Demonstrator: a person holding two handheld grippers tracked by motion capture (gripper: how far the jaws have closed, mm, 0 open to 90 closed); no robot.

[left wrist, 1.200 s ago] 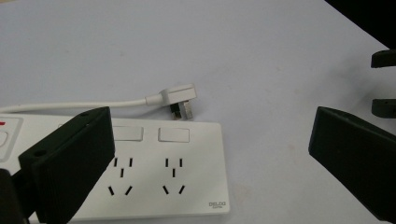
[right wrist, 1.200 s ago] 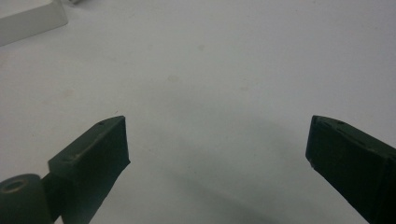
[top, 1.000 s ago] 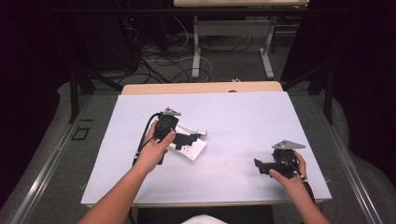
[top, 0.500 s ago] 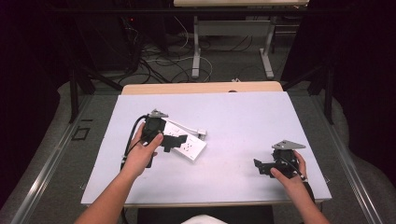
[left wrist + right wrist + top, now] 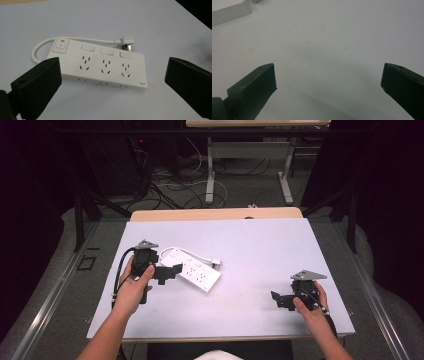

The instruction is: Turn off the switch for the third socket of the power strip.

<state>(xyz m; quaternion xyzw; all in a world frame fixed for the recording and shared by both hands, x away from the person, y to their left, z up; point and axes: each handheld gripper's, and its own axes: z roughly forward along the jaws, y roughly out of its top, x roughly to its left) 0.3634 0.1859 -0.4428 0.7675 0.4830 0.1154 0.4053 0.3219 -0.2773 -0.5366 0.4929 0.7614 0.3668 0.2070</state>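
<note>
Left gripper [image 5: 170, 271] has pulled back toward the table's left edge since a sec ago, when it sat right over the power strip [image 5: 192, 268]; strip now lies fully uncovered w/ jaws just short of its near end. Right gripper [image 5: 281, 300] hasn't budged, parked near the front right corner, well apart from the strip.

Both sets of jaws are spread wide, nothing between them. In the left gripper view the power strip [image 5: 100, 63] sits flat, sockets up, centred betw. the two black pads, prob. lined up that way so the gripper can come in square on it. Its cord loops round the switch end and the plug [image 5: 125, 43] rests just beside the strip's far long edge, touching or nearly so, can't tell which.

Table [image 5: 260, 245] is otherwise bare. Right hand looks idle, likely waiting as backup.
</note>
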